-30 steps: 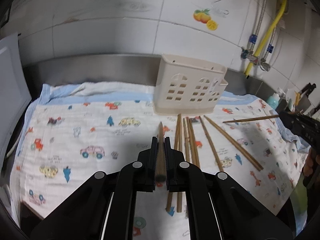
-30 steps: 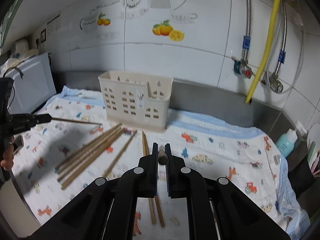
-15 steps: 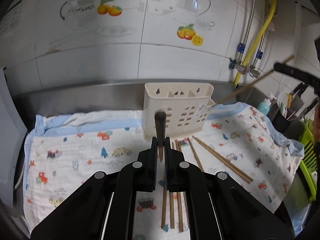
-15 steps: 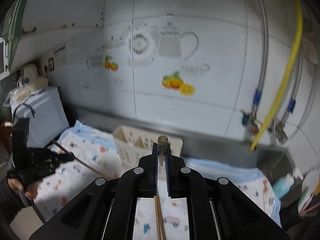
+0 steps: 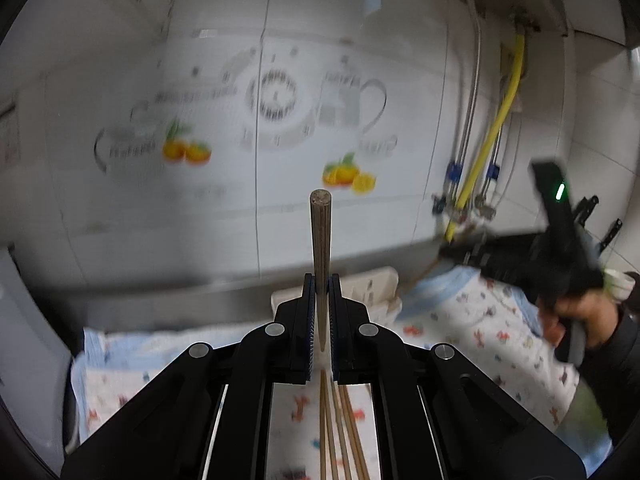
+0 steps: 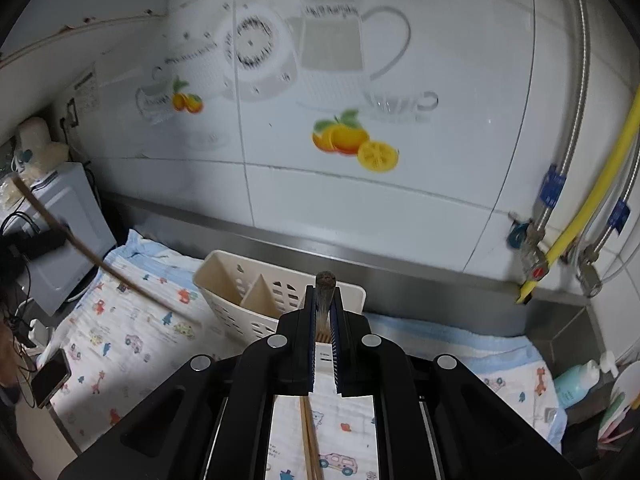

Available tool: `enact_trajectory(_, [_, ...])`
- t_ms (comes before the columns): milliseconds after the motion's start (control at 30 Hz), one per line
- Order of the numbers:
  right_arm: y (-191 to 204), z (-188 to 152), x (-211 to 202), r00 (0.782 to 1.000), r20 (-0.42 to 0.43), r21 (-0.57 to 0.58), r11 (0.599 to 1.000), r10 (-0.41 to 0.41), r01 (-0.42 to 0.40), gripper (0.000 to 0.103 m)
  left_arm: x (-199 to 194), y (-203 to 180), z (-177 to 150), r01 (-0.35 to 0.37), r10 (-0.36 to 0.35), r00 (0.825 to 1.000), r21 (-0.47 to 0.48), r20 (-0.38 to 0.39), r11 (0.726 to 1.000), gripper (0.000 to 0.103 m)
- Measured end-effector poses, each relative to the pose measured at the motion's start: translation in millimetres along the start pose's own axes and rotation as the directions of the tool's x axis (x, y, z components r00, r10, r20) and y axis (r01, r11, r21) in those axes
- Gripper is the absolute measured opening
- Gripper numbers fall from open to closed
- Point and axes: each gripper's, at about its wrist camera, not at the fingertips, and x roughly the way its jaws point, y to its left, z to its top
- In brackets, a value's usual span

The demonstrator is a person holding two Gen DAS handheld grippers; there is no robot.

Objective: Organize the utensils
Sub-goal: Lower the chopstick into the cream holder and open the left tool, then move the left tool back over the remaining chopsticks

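Observation:
My left gripper [image 5: 320, 292] is shut on a wooden chopstick [image 5: 321, 236] that sticks up out of the jaws against the tiled wall. The cream slotted utensil holder [image 5: 380, 286] shows only partly behind its fingers. Several loose chopsticks [image 5: 338, 432] lie on the printed cloth below. My right gripper [image 6: 325, 304] is shut on another chopstick [image 6: 326, 281], whose blunt end pokes out just above the holder [image 6: 236, 292]. In the right wrist view the left gripper's chopstick [image 6: 120, 276] slants in from the left, above the cloth.
A printed cloth [image 6: 132, 336] covers the steel counter. A phone [image 6: 50, 376] lies at its left edge, beside a grey appliance [image 6: 68, 220]. Pipes and a yellow hose [image 6: 584, 216] run down the wall on the right, with a teal bottle [image 6: 576, 380] below. A hand [image 5: 580, 312] holds the right gripper.
Both grippers have risen from the cloth, each carrying its chopstick. The right one has come up behind the holder, and the left chopstick now stands more upright.

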Motion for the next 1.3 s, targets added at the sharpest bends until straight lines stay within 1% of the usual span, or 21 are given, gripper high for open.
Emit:
enact_trajectory(100, [-2,-3,11,1.0,-0.018,0.004,1.0,0.004,-0.004,0.007,4,-5,18,0.003,-0.003,1.0,0.006,0.026,1.0,0.005])
enact_trajectory(167, [-2,-3,16,1.0,-0.029,-0.002,1.0,0.002,-0.002,0.007,15,-7,26,-0.011,0.011,1.0,0.014,0.023,1.0,0.005])
enact_trajectory(300, [-3,-4,25,0.999,-0.039,-0.012,1.0,-0.001,0.0,0.007,48,-3,31,-0.046,0.046,0.998,0.007,-0.039,0.999,0.005])
enact_trajectory(467, [-3,-4,28,0.999,-0.036,-0.008,1.0,0.01,-0.01,0.007,93,9,24,-0.074,0.069,0.988,-0.029,-0.135,0.997,0.005])
enact_trajectory(633, [-5,-6,33,0.999,-0.041,0.0,1.0,0.011,-0.011,0.007,126,20,8,-0.077,0.061,0.974,-0.066,-0.218,0.995,0.005])
enact_trajectory(733, [-7,-7,35,0.999,-0.042,0.006,1.0,0.018,-0.018,0.007,138,22,-2,-0.078,0.058,0.968,-0.073,-0.245,0.994,0.005])
enact_trajectory(867, [-6,-7,34,0.999,-0.028,0.003,1.0,0.019,-0.019,0.008,144,25,-7,-0.073,0.048,0.965,-0.087,-0.256,0.994,0.006])
enact_trajectory(933, [-6,-6,33,0.999,-0.025,0.004,1.0,0.023,-0.022,0.009,144,25,-7,-0.072,0.048,0.967,-0.088,-0.249,0.994,0.006])
enact_trajectory(967, [-6,-6,31,1.0,-0.02,0.003,1.0,0.023,-0.023,0.011,143,26,-6,-0.074,0.05,0.968,-0.088,-0.247,0.993,0.006])
enact_trajectory(1000, [-5,-5,28,1.0,-0.01,0.0,1.0,0.019,-0.019,0.018,141,26,-6,-0.066,0.042,0.97,-0.092,-0.239,0.994,0.008])
enact_trajectory(1033, [-5,-5,26,1.0,-0.004,-0.002,1.0,0.013,-0.013,0.021,139,26,-6,-0.068,0.045,0.971,-0.092,-0.235,0.993,0.008])
enact_trajectory(1167, [-6,-5,11,1.0,0.023,0.009,1.0,0.012,-0.013,0.022,129,29,-2,-0.071,0.047,0.974,-0.103,-0.223,0.992,0.008])
enact_trajectory(1233, [-5,-9,-1,0.999,0.041,0.002,1.0,-0.002,0.002,0.023,119,29,-1,-0.065,0.043,0.978,-0.1,-0.204,0.993,0.008])
enact_trajectory(1300, [-4,-15,-12,0.998,0.054,-0.002,1.0,-0.01,0.01,0.024,108,28,-1,-0.078,0.061,0.981,-0.086,-0.185,0.993,0.008])
